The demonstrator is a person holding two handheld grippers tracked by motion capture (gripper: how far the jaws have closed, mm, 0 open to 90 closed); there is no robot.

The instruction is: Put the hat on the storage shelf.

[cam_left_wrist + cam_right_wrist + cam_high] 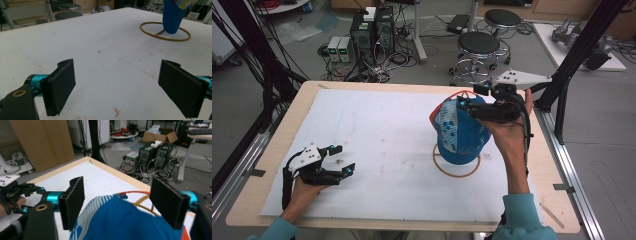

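A blue cap [459, 132] with a white-patterned side sits upright on a wire stand whose brass ring base [447, 171] lies on the white mat, right of centre. My right gripper [469, 96] hovers at the cap's top, held from the right. In the right gripper view its jaws stand wide apart, with the cap's crown [125, 222] low between them and no pad pressing on it. An orange wire loop [135, 193] shows behind the crown. My left gripper [344, 159] rests open near the front left, nothing between its pads [61, 87]; the cap [172, 15] and ring [165, 38] lie far ahead.
The white mat [377, 130] covers a wooden table [272, 145]. Black frame posts [579, 50] rise at the right edge and cables hang at the left. Two stools [478, 45] and computer towers [372, 32] stand on the floor beyond the far edge.
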